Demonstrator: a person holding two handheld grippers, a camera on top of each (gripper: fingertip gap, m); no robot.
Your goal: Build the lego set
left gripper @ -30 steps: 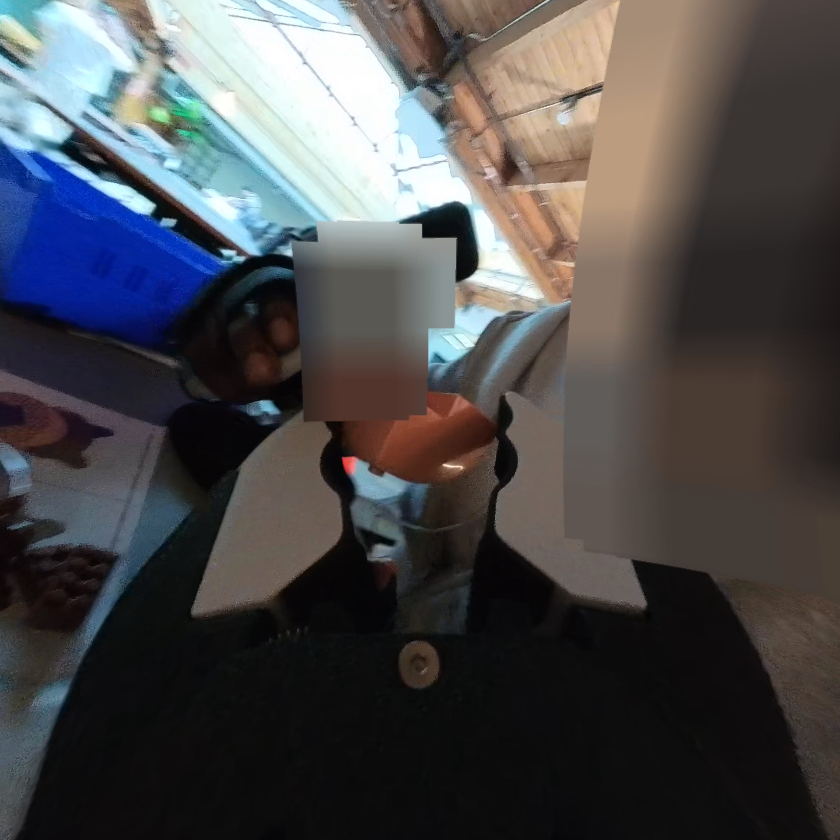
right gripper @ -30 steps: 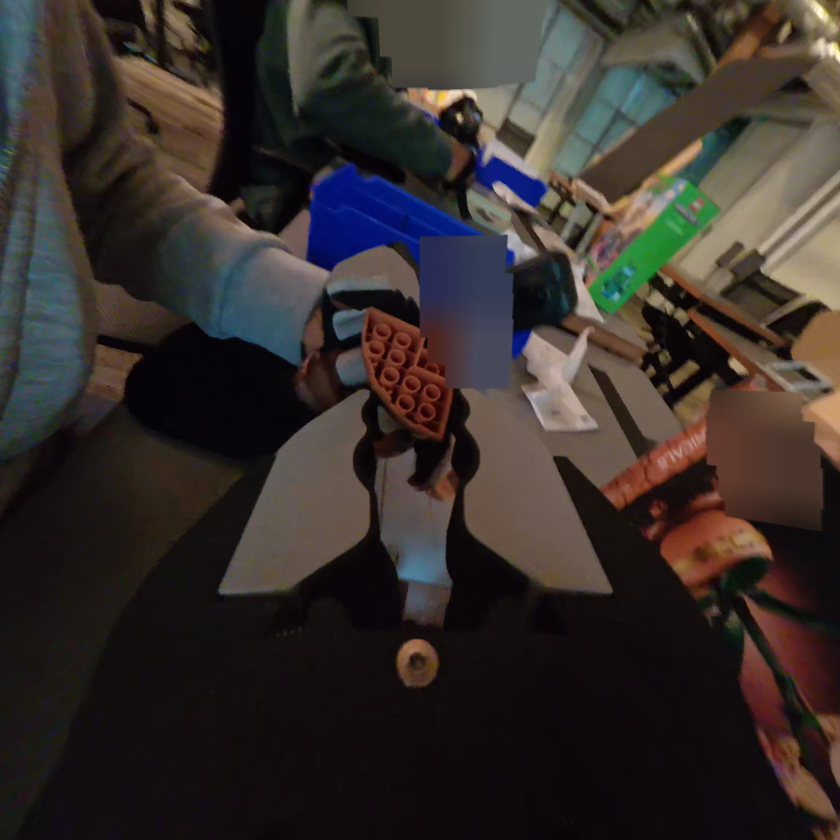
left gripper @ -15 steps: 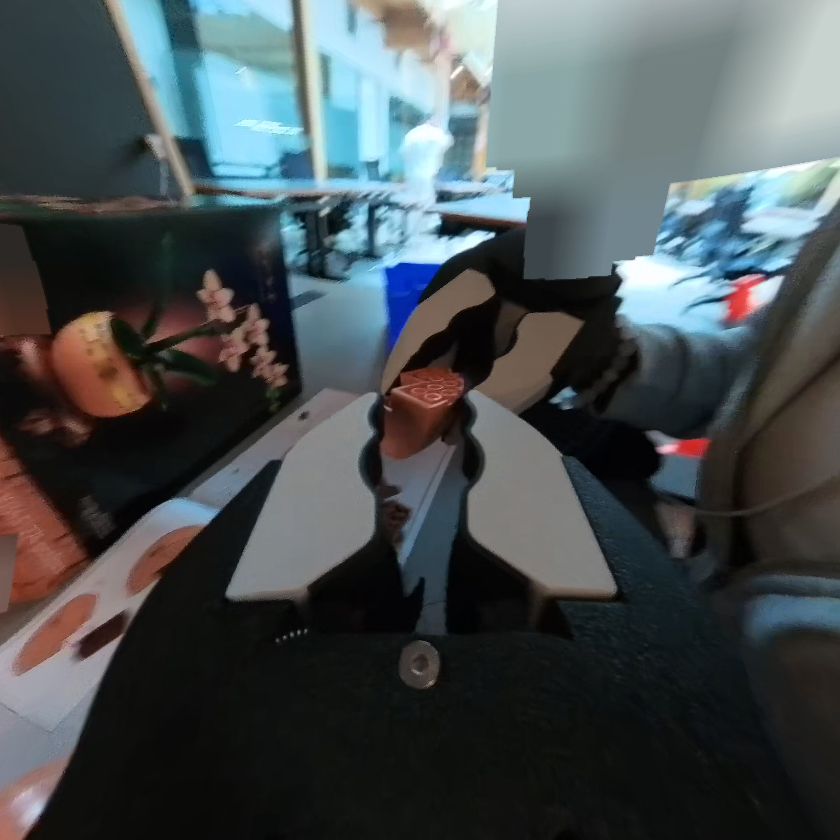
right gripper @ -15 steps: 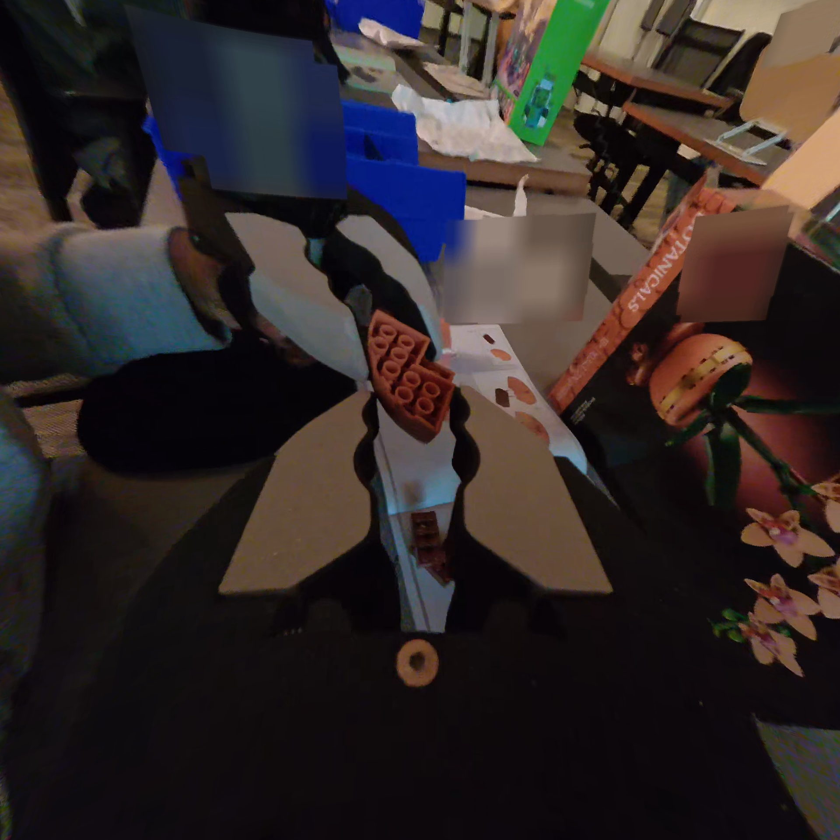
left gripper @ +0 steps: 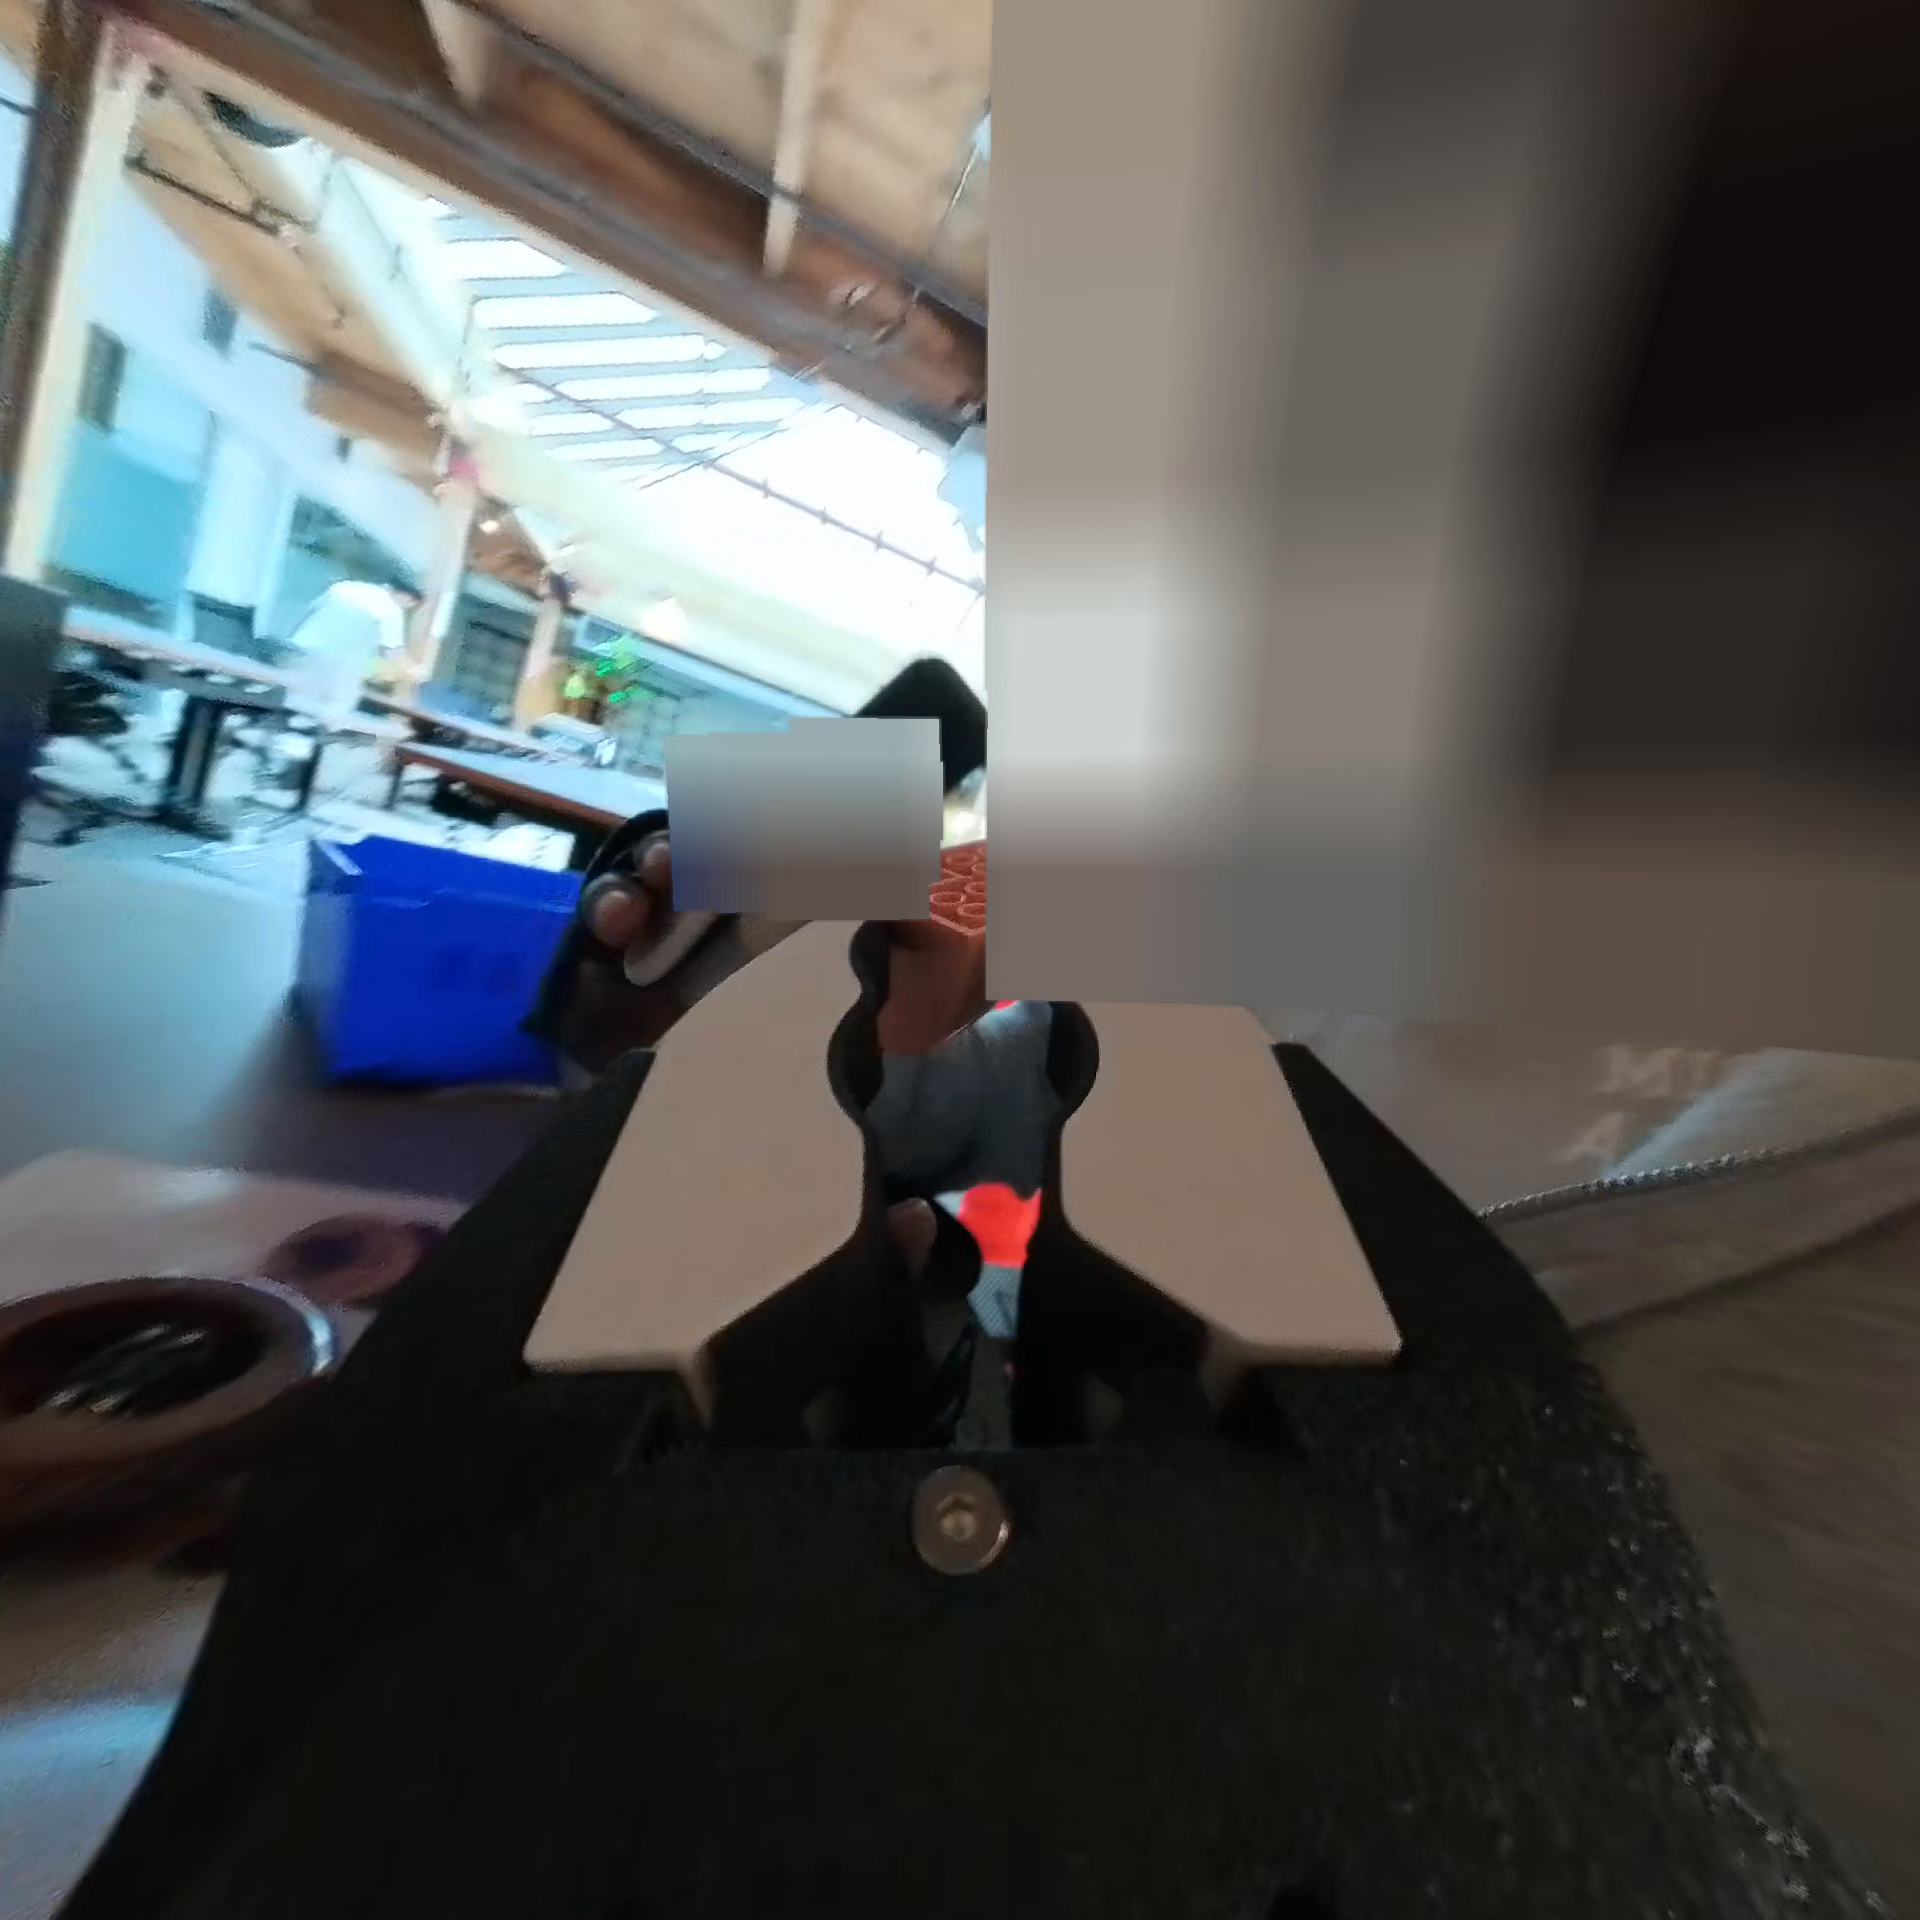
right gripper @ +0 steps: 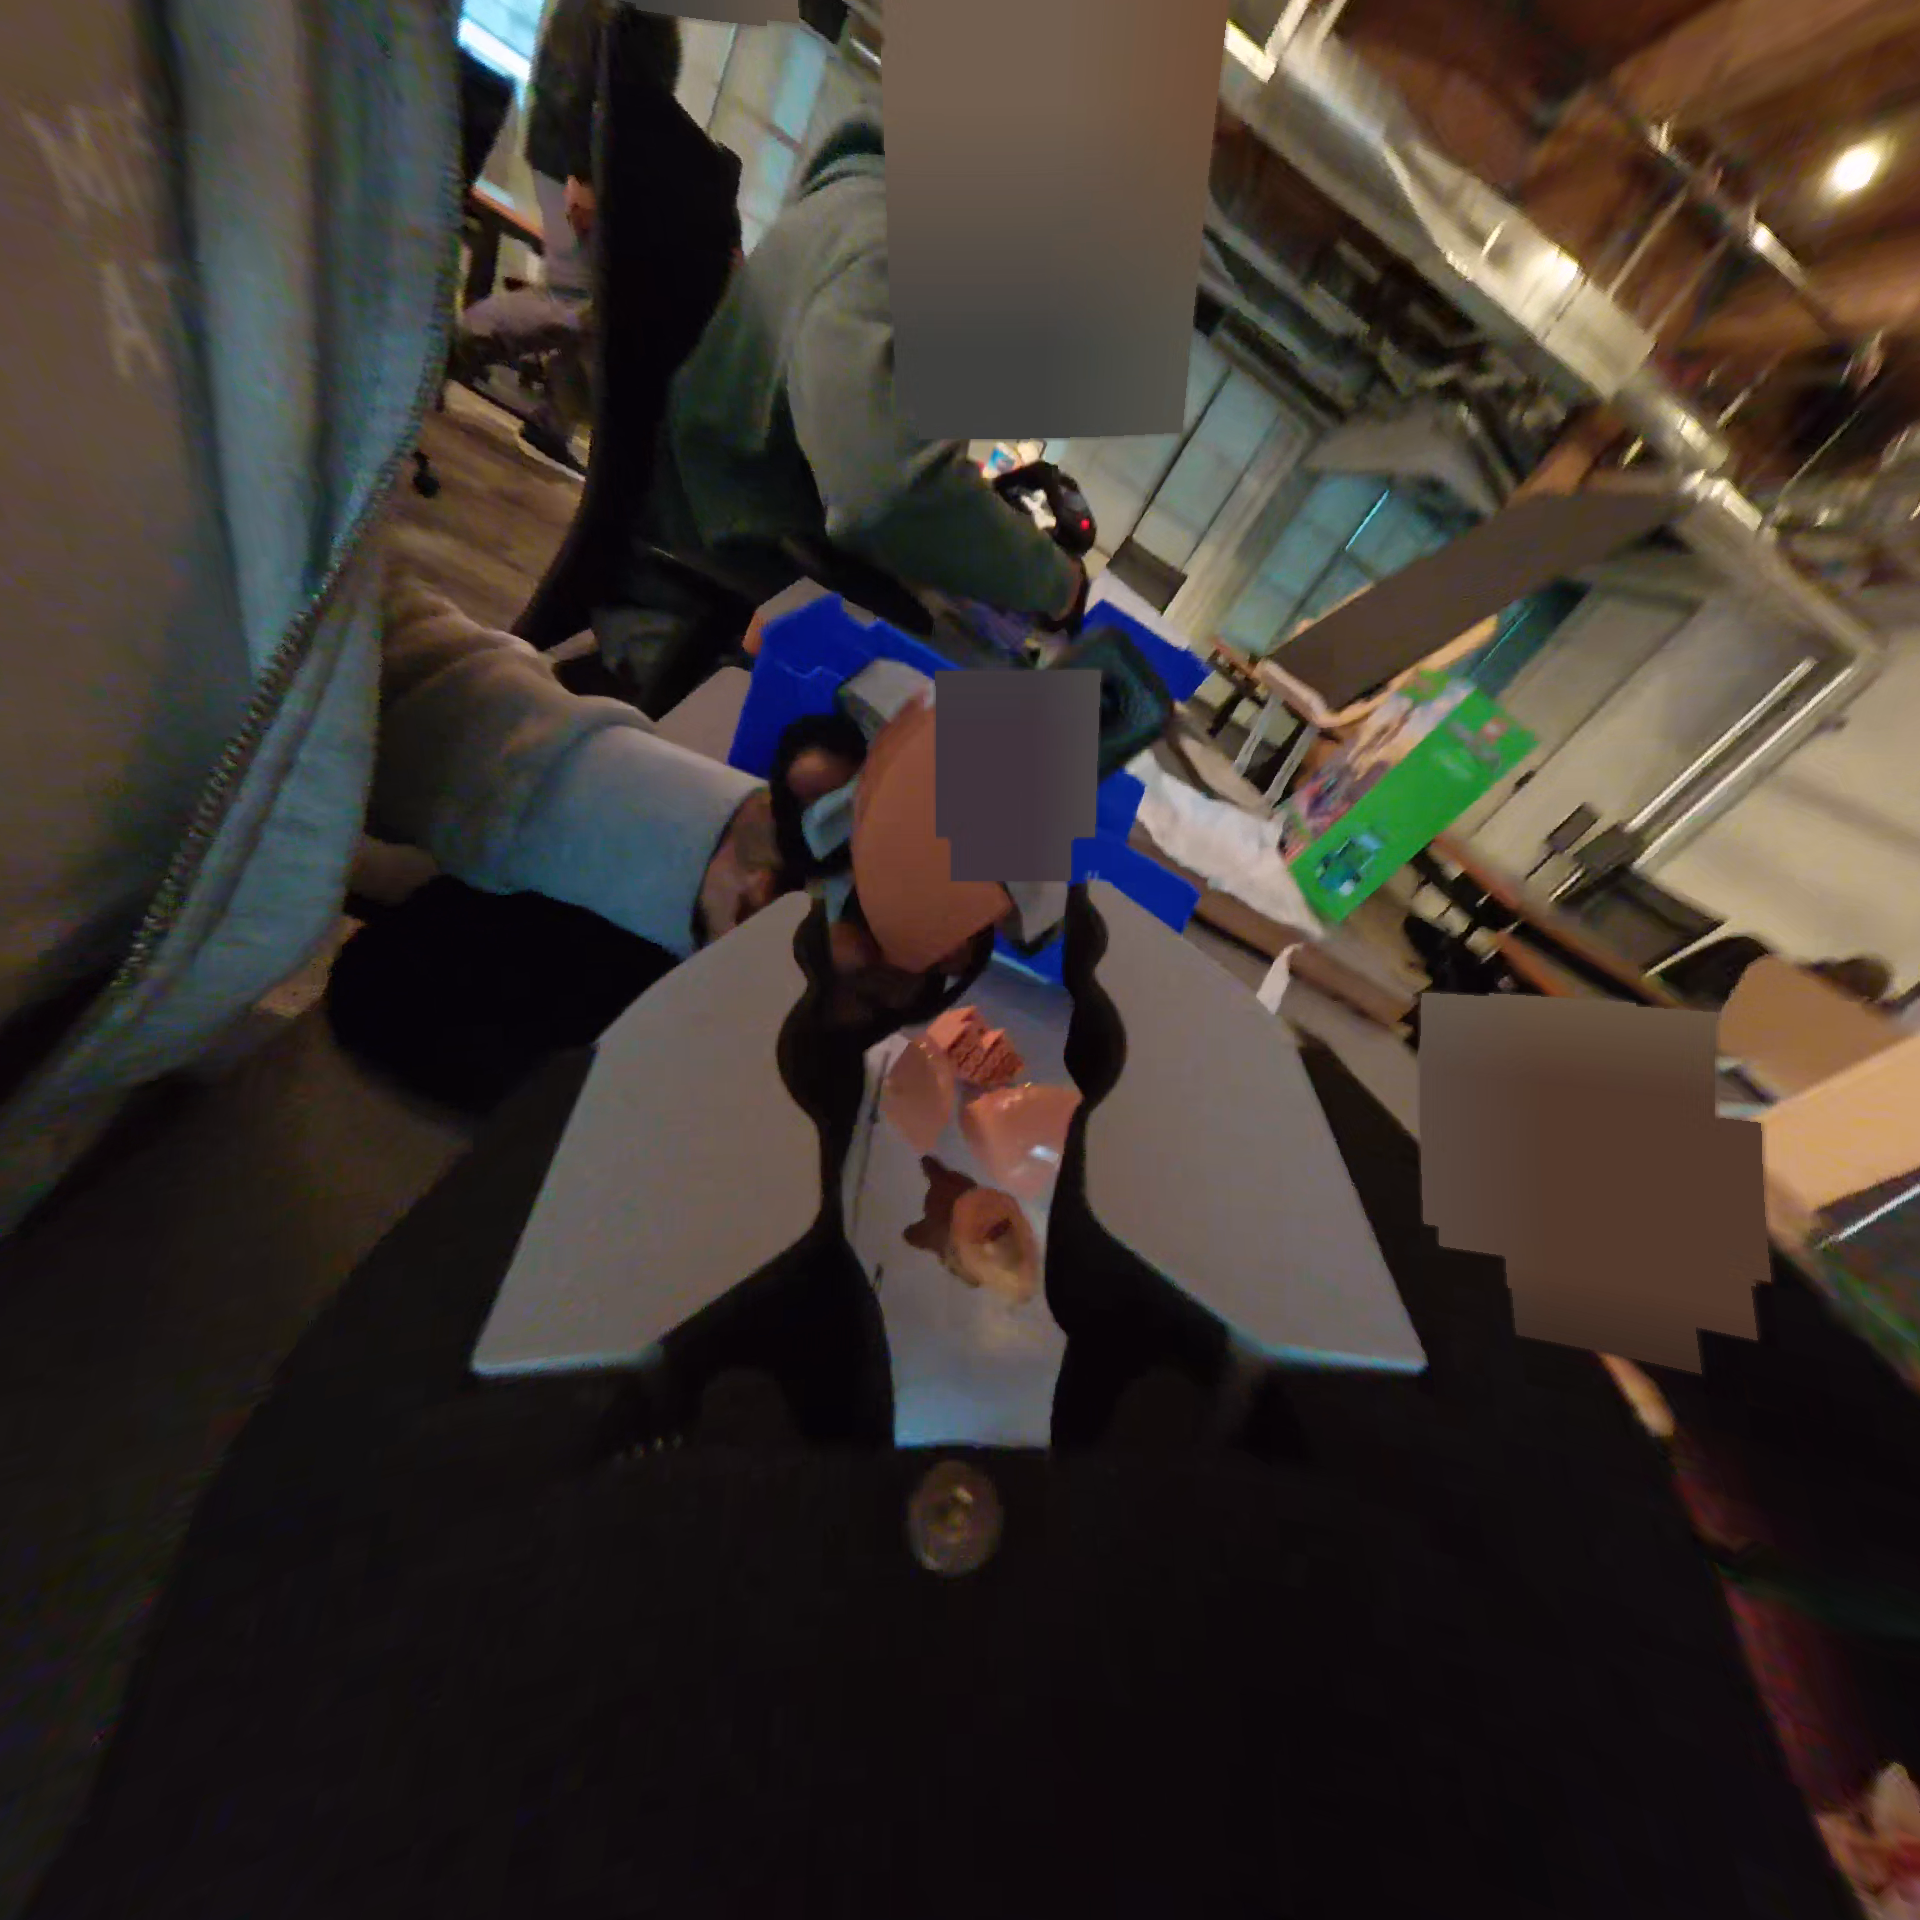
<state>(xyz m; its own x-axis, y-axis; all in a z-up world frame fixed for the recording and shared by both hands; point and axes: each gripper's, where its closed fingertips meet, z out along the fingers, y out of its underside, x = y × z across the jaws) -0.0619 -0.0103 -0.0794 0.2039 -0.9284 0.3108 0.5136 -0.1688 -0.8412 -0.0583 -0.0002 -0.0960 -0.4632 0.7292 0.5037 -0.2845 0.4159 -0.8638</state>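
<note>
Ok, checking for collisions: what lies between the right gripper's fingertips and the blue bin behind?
The left gripper, clamped on an orange brick, just ahead of the right gripper; seen in the right wrist view.

A grey desk [right gripper: 1153, 961] carries a white printed sheet [right gripper: 966, 1361] scattered with loose terracotta-coloured building-brick pieces [right gripper: 1013, 1127], seen between the fingers in the right wrist view. A blue plastic bin [right gripper: 1127, 878] stands farther back on the same desk, with crumpled white paper [right gripper: 1236, 847] beyond it and a green printed box [right gripper: 1403, 795] leaning on the neighbouring worktop. In the left wrist view, a round brown bowl-shaped piece [left gripper: 135, 1382] rests on the pale sheet [left gripper: 156, 1205] at the lower left, and the blue bin [left gripper: 426, 961] sits behind it.
</note>
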